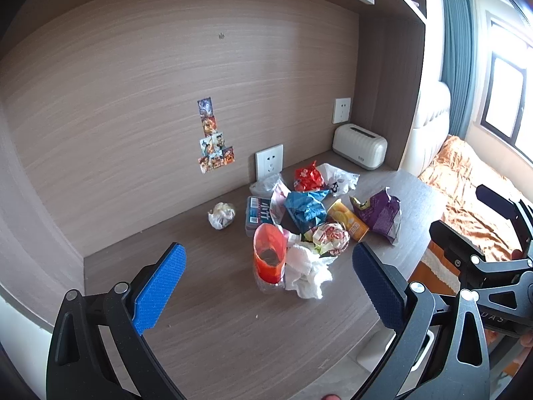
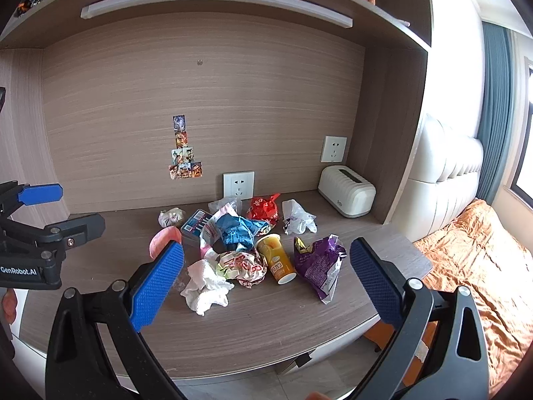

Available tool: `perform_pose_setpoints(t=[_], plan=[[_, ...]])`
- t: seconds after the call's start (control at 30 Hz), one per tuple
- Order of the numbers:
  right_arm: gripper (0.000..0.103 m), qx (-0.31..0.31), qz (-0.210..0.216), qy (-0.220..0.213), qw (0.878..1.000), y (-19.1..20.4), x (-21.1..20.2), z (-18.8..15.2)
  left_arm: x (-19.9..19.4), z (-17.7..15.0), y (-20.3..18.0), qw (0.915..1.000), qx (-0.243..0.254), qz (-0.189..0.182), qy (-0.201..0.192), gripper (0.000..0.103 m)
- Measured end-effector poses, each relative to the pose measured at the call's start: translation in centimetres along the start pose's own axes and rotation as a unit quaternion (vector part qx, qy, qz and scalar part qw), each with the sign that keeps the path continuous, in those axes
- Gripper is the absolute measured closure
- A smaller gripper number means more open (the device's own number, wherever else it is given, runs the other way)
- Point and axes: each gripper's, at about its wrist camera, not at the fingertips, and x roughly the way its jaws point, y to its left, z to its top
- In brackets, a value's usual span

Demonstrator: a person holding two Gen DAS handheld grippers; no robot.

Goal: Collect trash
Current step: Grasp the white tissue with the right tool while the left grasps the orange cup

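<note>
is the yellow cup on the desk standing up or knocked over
Knocked over. The yellow cup lies on its side on the desk, open mouth toward the front edge.

wall sockets (image 2: 238,185): two showing | snack wrappers (image 2: 240,230): three lying | yellow cup (image 2: 277,260): one lying | white tissue (image 2: 206,288): one sitting | grippers (image 2: 266,266): two showing

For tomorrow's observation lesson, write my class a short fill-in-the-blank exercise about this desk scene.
1. Both grippers, left and right, have jaws that are ____.
2. The crumpled chip bag right of the lying yellow cup is ____ in colour.
3. The cream toaster stands in the desk's back ____ corner.

Missing words: open; purple; right
</note>
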Motion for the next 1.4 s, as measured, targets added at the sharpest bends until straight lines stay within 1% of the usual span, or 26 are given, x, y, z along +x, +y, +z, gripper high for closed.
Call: perform_pose_setpoints(t=[0.13,0.23,0.27,0.37,0.4,0.53,0.6,0.63,0.67,0.7,0.8,0.83,0.87,0.9,0.93,0.97,1.0,1.03,1.1,1.2,1.3,1.33,1.4], plan=[[0.003,0.001,0.007,0.01,1.0,0.4,2.0,-0.5,2.3,-0.5,0.1,1.0,0.008,-0.001,0.002,0.005],[0.003,0.012,0.019,0.031,0.999,0.7,4.7,-1.4,4.8,-1.2,0.4,0.9999,0.014,0.0,0.0,0.005],[0.003,0.014,0.02,0.037,0.999,0.8,5.4,-1.7,5.9,-1.4,0.6,0.9999,0.015,0.0,0.005,0.005],[0.003,0.018,0.025,0.057,0.998,1.3,8.1,-3.1,8.9,-2.0,1.0,0.9996,0.017,-0.018,0.013,0.005],[0.003,0.017,0.027,0.064,0.997,1.5,9.1,-3.6,10.4,-2.2,1.1,0.9993,0.023,-0.018,0.024,0.005],[0.004,0.024,0.046,0.101,0.994,2.4,13.5,-6.1,14.5,-3.3,1.6,0.9983,0.038,-0.018,0.04,0.006],[0.006,0.026,0.056,0.112,0.992,2.7,15.1,-6.9,16.3,-3.8,2.2,0.9974,0.045,-0.03,0.048,0.006],[0.009,0.025,0.059,0.118,0.991,2.8,15.7,-7.2,17.2,-4.0,2.4,0.9967,0.051,-0.035,0.052,0.006],[0.01,0.025,0.064,0.112,0.991,3.2,16.6,-7.6,17.9,-4.3,2.6,0.9959,0.059,-0.039,0.057,0.007],[0.011,0.022,0.065,0.118,0.991,3.5,17.2,-7.9,18.8,-4.5,2.7,0.9947,0.067,-0.043,0.064,0.009],[0.021,0.013,0.071,0.138,0.988,4.6,19.1,-8.6,20.5,-4.7,3.0,0.992,0.085,-0.06,0.072,0.018],[0.024,0.009,0.071,0.144,0.987,5.0,19.7,-8.8,21.0,-4.7,3.1,0.9907,0.088,-0.075,0.072,0.019],[0.031,0.006,0.072,0.148,0.986,5.3,20.0,-9.0,21.1,-4.7,3.1,0.9899,0.089,-0.086,0.07,0.02],[0.04,0.003,0.078,0.154,0.985,5.7,20.6,-9.1,21.6,-4.7,3.1,0.9882,0.094,-0.1,0.069,0.024],[0.047,0.001,0.089,0.159,0.983,6.2,21.0,-9.3,22.0,-4.7,2.9,0.9859,0.101,-0.113,0.072,0.037],[0.068,0.0,0.094,0.16,0.983,6.6,21.3,-9.4,22.3,-4.7,2.7,0.9834,0.107,-0.124,0.078,0.045],[0.079,-0.002,0.097,0.169,0.981,7.1,21.7,-9.6,22.7,-4.8,2.5,0.9814,0.115,-0.129,0.084,0.049],[0.081,0.0,0.102,0.171,0.98,7.2,21.8,-9.7,22.7,-4.8,2.3,0.9805,0.121,-0.132,0.082,0.049],[0.084,0.005,0.096,0.169,0.981,7.4,21.4,-9.5,22.5,-4.9,2.1,0.9773,0.13,-0.144,0.085,0.051],[0.084,0.018,0.085,0.16,0.983,6.9,19.5,-8.7,21.3,-4.6,2.1,0.9753,0.131,-0.156,0.085,0.053],[0.084,0.039,0.063,0.138,0.988,5.3,16.2,-7.3,18.2,-3.5,1.2,0.9737,0.147,-0.164,0.058,0.055],[0.084,0.046,0.055,0.133,0.989,4.6,15.5,-7.0,17.3,-3.0,0.6,0.9717,0.151,-0.174,0.053,0.055],[0.085,0.071,0.033,0.12,0.99,2.6,12.6,-6.4,15.8,-2.3,-1.2,0.9659,0.161,-0.2,0.037,0.055]])
